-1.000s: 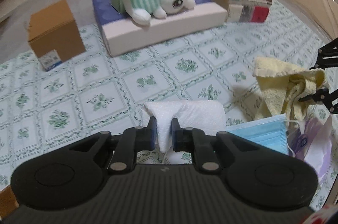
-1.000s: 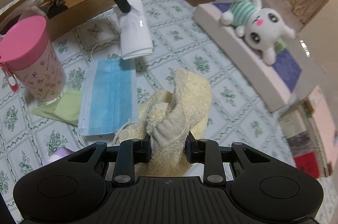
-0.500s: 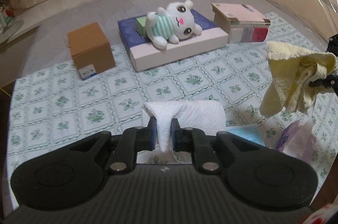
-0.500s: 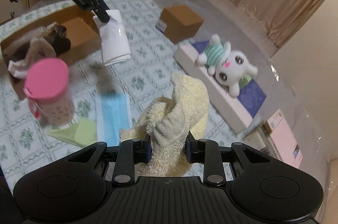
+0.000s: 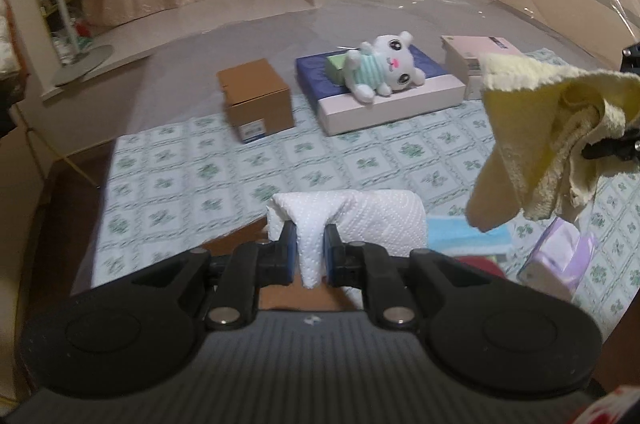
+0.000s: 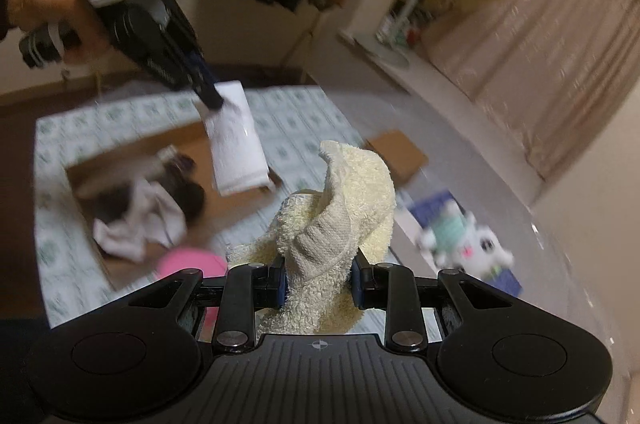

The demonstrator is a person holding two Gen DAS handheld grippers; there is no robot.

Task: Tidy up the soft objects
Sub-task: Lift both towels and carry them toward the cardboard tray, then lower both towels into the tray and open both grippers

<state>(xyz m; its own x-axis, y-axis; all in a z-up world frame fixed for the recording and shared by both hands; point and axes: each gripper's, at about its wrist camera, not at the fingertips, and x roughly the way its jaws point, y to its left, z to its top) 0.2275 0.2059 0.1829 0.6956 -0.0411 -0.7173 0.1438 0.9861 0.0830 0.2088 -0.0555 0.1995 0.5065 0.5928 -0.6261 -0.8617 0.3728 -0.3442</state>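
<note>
Above the patterned tabletop (image 5: 192,168), both grippers hang clear of the surface, each loaded. Left gripper (image 5: 310,258): jaws pinching a folded white paper towel (image 5: 360,220), which droops from the pads with its long axis running away from the fingers. Right gripper (image 6: 318,282): jaws clamped on a bunched yellow washcloth (image 6: 344,220), its loose end standing up ahead of the fingertips.

Governing relation: the open cardboard box (image 6: 224,208), already containing crumpled cloth, sits toward the tabletop's left edge, below and ahead of the left gripper as the right wrist view shows it. The paper towel hangs over the box's far rim, so the left hand (image 6: 44,8) is judged the nearer of the two to a drop there. The washcloth lies further off, over the middle of the tabletop, with a pink-lidded cup (image 6: 188,262) between it and the box.

Unhandled: plush toy (image 5: 380,70) on a flat box at the far edge; blue face mask (image 5: 460,236) near the front edge.
</note>
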